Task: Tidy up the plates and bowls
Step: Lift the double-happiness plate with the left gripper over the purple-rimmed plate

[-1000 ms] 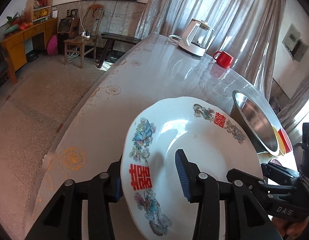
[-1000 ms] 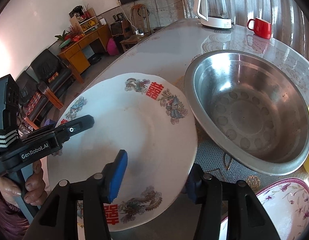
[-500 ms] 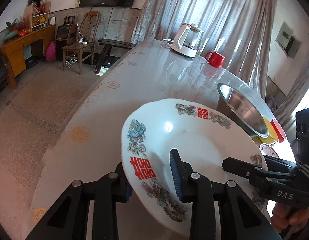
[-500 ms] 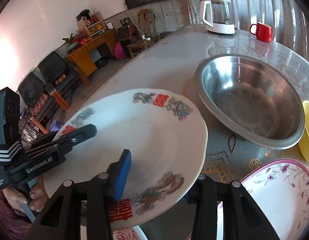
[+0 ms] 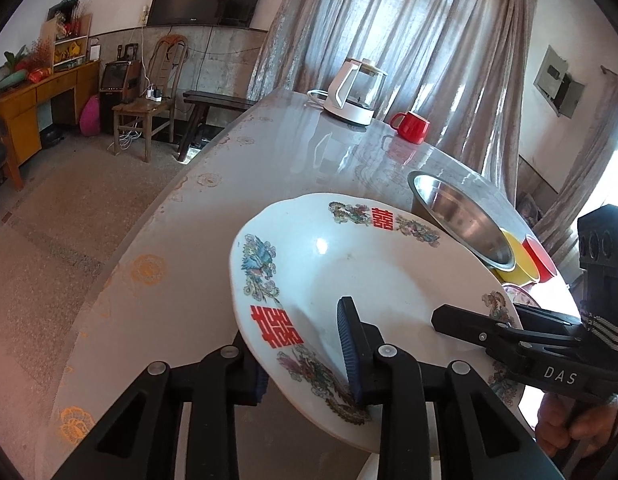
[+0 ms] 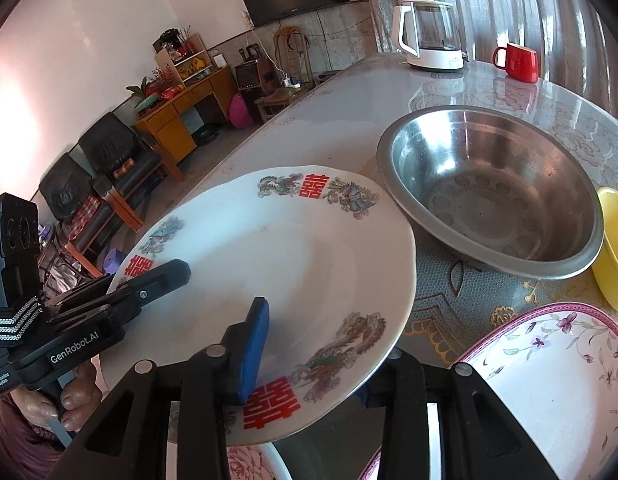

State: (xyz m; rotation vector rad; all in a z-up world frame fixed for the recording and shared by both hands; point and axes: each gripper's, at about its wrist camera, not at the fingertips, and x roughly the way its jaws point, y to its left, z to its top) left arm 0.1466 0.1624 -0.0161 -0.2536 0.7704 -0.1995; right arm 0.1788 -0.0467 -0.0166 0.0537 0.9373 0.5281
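The left gripper (image 5: 305, 356) is clenched on the rim of the white plate (image 5: 373, 280), one blue pad on the plate's upper face and the other under the rim, beside a red double-happiness mark. The right gripper (image 6: 321, 356) has its jaws closing on the opposite rim of the same plate: its blue pad (image 6: 253, 352) lies on the upper face, and the other finger sits under the edge, next to another red mark. In the right wrist view the left gripper's black body and the hand (image 6: 69, 400) holding it show at the lower left; in the left wrist view the right gripper and its hand (image 5: 569, 420) show at the lower right.

The plate is held between the two grippers, tilted, above the near edge of the table (image 5: 277, 148). Its rim carries painted birds and dragons. Under it, part of a pink-flowered dish (image 6: 249, 460) peeks out. To the right lies a plate with a purple rim and small flowers (image 6: 549, 380).

Just beyond the held plate stands a steel bowl (image 6: 493, 196), empty and upright on a patterned mat. Beside it on the right is a yellow bowl (image 6: 613, 248), and the left wrist view shows a red bowl (image 5: 539, 258) next to that.

At the far end of the table stand a kettle (image 6: 429, 36) and a red mug (image 6: 517, 62), near the curtains (image 5: 409, 40).
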